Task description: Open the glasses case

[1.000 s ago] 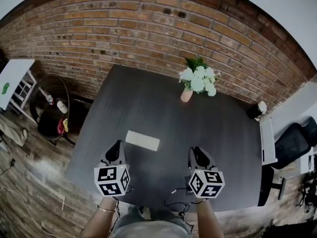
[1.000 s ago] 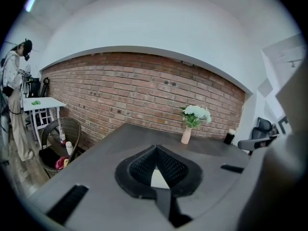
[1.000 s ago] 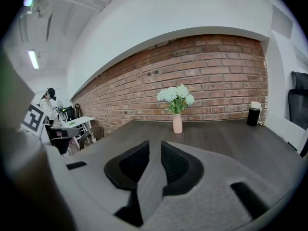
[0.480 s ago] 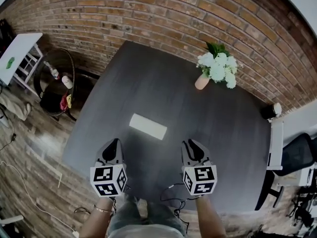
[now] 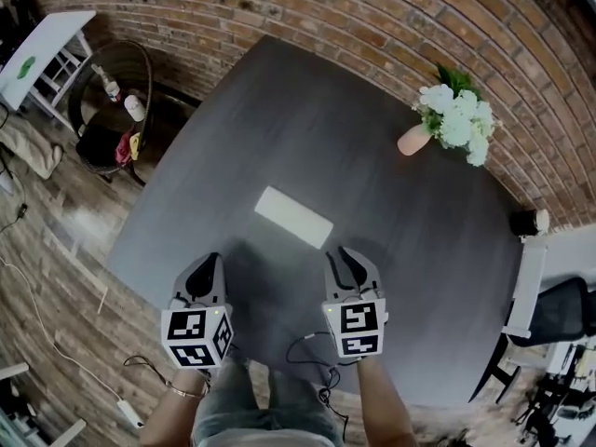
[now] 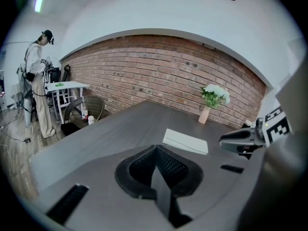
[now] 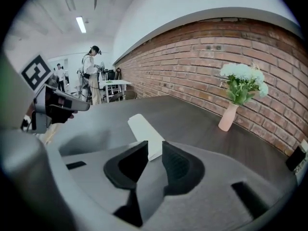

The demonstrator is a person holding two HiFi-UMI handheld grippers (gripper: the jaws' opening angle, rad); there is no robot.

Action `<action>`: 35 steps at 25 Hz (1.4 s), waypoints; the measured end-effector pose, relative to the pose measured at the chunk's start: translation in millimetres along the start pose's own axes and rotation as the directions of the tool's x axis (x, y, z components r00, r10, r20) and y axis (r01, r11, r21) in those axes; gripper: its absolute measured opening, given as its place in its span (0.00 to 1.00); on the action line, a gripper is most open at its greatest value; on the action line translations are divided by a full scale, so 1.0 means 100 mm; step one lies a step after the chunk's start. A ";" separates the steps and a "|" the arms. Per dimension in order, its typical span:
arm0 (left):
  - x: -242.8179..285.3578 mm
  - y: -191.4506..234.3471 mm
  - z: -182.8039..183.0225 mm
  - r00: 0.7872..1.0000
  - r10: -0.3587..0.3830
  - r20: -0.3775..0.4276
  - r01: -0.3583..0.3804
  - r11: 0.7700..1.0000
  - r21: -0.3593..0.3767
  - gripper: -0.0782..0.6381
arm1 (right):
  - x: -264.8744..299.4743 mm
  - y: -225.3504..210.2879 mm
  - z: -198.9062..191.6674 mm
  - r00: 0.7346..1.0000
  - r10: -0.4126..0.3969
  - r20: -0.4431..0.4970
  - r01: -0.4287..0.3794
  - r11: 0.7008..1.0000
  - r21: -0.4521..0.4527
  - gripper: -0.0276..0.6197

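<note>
The glasses case (image 5: 293, 217) is a flat white oblong, lying closed on the dark table (image 5: 391, 231). Both grippers hover on the near side of it, apart from it. My left gripper (image 5: 207, 266) is off its left end, and in the left gripper view its jaws (image 6: 156, 147) meet at the tips with the case (image 6: 185, 141) ahead to the right. My right gripper (image 5: 343, 257) is just short of the case's right end. Its jaws (image 7: 155, 143) are opening with nothing between them, and the case (image 7: 144, 131) shows beyond the gap.
A pink vase of white flowers (image 5: 456, 119) stands at the table's far right. A round chair with bottles (image 5: 116, 110) and a white side table (image 5: 42, 49) are on the floor to the left. A person (image 6: 36, 81) stands far left. A cable (image 5: 312, 352) hangs at the near edge.
Both grippers have sunk toward the table. The right one has rolled and shifted left, closer to the case's near end. The head view has tilted further down.
</note>
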State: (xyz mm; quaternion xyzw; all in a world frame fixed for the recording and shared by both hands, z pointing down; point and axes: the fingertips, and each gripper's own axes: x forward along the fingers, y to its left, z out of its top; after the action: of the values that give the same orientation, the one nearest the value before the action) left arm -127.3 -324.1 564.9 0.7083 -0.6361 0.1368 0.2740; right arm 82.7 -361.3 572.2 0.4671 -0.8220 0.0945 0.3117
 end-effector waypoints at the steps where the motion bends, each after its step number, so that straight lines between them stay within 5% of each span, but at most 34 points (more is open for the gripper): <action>1: 0.01 0.02 -0.03 1.000 0.004 -0.002 -0.004 1.000 -0.004 0.10 | 0.04 0.03 -0.02 1.000 0.001 -0.009 -0.002 1.000 -0.025 0.19; 6: 0.08 0.14 -0.12 1.000 0.015 -0.008 -0.015 1.000 -0.020 0.10 | 0.25 0.08 -0.14 0.998 -0.023 -0.064 0.013 0.989 -0.148 0.19; 10: 0.15 0.20 -0.16 1.000 0.023 -0.011 -0.023 0.999 -0.025 0.10 | 0.37 0.10 -0.23 0.995 -0.019 -0.098 0.004 0.989 -0.151 0.21; 16: 0.23 0.29 -0.17 0.999 0.039 -0.008 -0.039 0.999 -0.035 0.10 | 0.44 0.13 -0.30 0.989 -0.087 -0.121 0.044 0.947 -0.317 0.22; 23: 0.27 0.34 -0.21 0.999 0.046 -0.013 -0.046 0.998 -0.050 0.10 | 0.50 0.22 -0.35 0.985 -0.110 -0.133 0.046 0.911 -0.410 0.21; 35: 0.30 0.33 -0.28 0.998 0.048 -0.030 -0.049 0.997 -0.058 0.10 | 0.52 0.15 -0.41 0.981 -0.141 -0.132 0.072 0.900 -0.429 0.20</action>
State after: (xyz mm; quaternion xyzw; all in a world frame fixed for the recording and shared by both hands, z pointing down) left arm -150.7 -334.5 611.0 0.6822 -0.6528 0.1348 0.3004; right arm 68.3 -371.4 637.7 0.4239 -0.7684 -0.0657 0.4749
